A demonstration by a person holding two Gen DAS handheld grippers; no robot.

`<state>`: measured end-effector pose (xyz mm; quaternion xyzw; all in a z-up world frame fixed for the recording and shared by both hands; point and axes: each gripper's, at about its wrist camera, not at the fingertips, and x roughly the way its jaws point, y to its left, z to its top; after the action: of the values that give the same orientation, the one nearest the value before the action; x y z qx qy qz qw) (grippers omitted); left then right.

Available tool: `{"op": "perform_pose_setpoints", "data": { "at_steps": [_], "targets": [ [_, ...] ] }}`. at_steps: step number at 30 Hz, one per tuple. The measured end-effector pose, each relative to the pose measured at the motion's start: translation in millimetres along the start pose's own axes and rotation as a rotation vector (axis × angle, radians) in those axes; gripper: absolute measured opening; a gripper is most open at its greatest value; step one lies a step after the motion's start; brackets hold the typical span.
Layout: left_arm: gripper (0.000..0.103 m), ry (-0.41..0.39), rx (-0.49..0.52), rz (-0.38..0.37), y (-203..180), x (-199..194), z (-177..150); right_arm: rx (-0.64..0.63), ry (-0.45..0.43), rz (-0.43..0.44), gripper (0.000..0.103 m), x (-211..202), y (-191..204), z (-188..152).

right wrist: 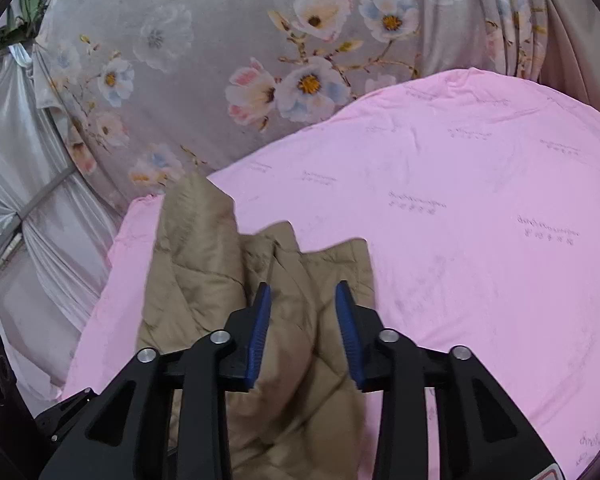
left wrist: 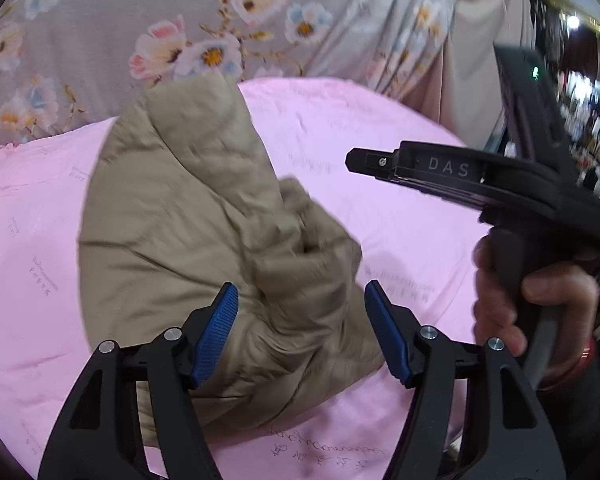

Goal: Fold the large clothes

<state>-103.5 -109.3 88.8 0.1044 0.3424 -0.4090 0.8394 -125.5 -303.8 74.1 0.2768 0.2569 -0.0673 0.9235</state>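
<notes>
tan padded jacket (left wrist: 188, 240) bunched on pink bed sheet (left wrist: 400, 208), long axis running away from cameras. left gripper (left wrist: 300, 332) nearer, jaws released, straddling its near fold; right gripper (right wrist: 302, 334) jaws released above the cloth.

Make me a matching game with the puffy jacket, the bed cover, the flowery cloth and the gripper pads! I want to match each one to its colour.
Things:
1. puffy jacket
2. bed cover
3. flowery cloth
4. gripper pads

Colours:
A. pink
B. blue
C. tan
D. grey with pale blossoms

Right pairs: 1-C, 2-A, 3-D, 4-B.

The jacket lies crumpled on the cover, and the cloth hangs behind the bed.
</notes>
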Motion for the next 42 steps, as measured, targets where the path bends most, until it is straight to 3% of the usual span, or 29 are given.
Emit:
{"op": "perform_pose_setpoints", "data": {
  "at_steps": [3, 5, 7, 12, 15, 17, 18, 19, 22, 26, 32, 36, 42],
  "targets": [
    [0.067, -0.060, -0.089, 0.063, 30, -22, 24, 0.051, -0.001, 0.072, 0.046, 4, 19, 28],
    [0.068, -0.095, -0.148, 0.172, 55, -28, 42, 0.066, 0.003, 0.101, 0.051, 12, 33, 42],
    [0.068, -0.101, -0.206, 0.257, 83, -27, 55, 0.083, 0.019, 0.101, 0.054, 26, 46, 54],
    [0.068, -0.076, -0.277, 0.368, 130, -10, 74, 0.133, 0.118, 0.068, 0.060, 76, 61, 67],
    [0.068, -0.055, -0.289, 0.373, 141, 2, 80, 0.156, 0.164, 0.007, 0.061, 102, 55, 63],
    [0.068, -0.035, -0.304, 0.370, 148, 16, 86, 0.181, 0.209, 0.018, 0.061, 117, 50, 56],
    [0.068, -0.029, -0.309, 0.360, 150, 18, 85, 0.178, 0.224, 0.043, 0.049, 123, 49, 51],
    [0.068, -0.021, -0.318, 0.352, 152, 23, 86, 0.159, 0.227, 0.043, 0.027, 125, 50, 48],
    [0.068, -0.003, -0.331, 0.343, 155, 34, 90, 0.131, 0.164, 0.007, 0.012, 110, 43, 44],
    [0.068, 0.022, -0.327, 0.333, 148, 57, 95, 0.151, 0.100, -0.096, 0.010, 94, 18, 31],
    [0.068, 0.104, -0.307, 0.291, 128, 107, 94, 0.159, 0.084, -0.217, 0.010, 89, -18, 8],
    [0.069, 0.138, -0.305, 0.275, 120, 130, 84, 0.189, 0.103, -0.230, 0.010, 95, -41, -2],
    [0.075, 0.129, -0.259, 0.328, 108, 146, 75, 0.174, 0.119, -0.233, 0.013, 108, -53, -14]
  ]
}}
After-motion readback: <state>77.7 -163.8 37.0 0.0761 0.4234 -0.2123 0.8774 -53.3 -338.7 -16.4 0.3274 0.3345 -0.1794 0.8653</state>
